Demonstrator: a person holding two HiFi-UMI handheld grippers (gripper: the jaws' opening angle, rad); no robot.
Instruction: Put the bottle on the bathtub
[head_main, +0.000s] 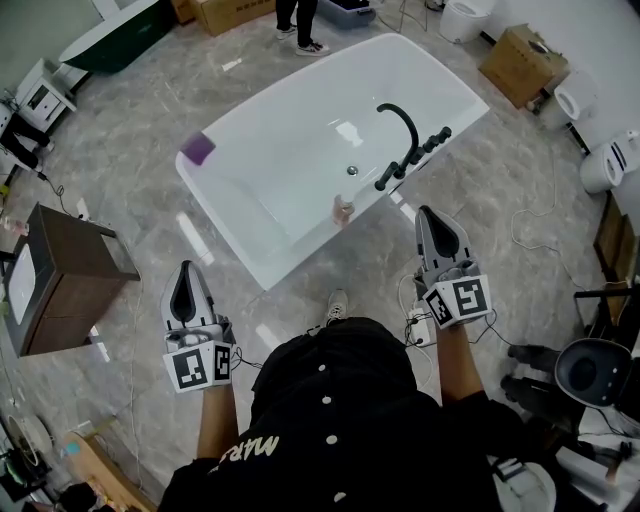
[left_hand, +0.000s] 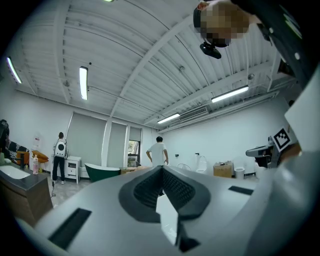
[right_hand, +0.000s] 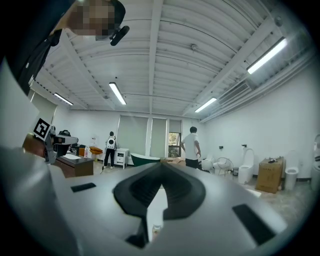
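Left gripper: held low at the left, pointing forward over the floor. Its own view shows the jaws pressed together at the tips with nothing between them.

Purple block: on the tub's far left corner, well apart from both grippers.

Tub: white, lying diagonally ahead of the person, its near long rim running from lower left to upper right.

Bottle: small and pinkish, right at the near rim about midway along it. It seems to stand upright. Whether it sits on the ledge or just inside the wall cannot be told.

Faucet: black and arched, on the same rim, beyond the bottle to the right.

Right gripper: held higher, close by the tub's near rim. The jaws are closed tip to tip and empty.

Key relation: the bottle lies to the left of the right gripper's tips, at about their level, and ahead and to the right of the left gripper. The right gripper is clearly the nearer. To reach it, that gripper would likely have to spread its jaws and swing left.
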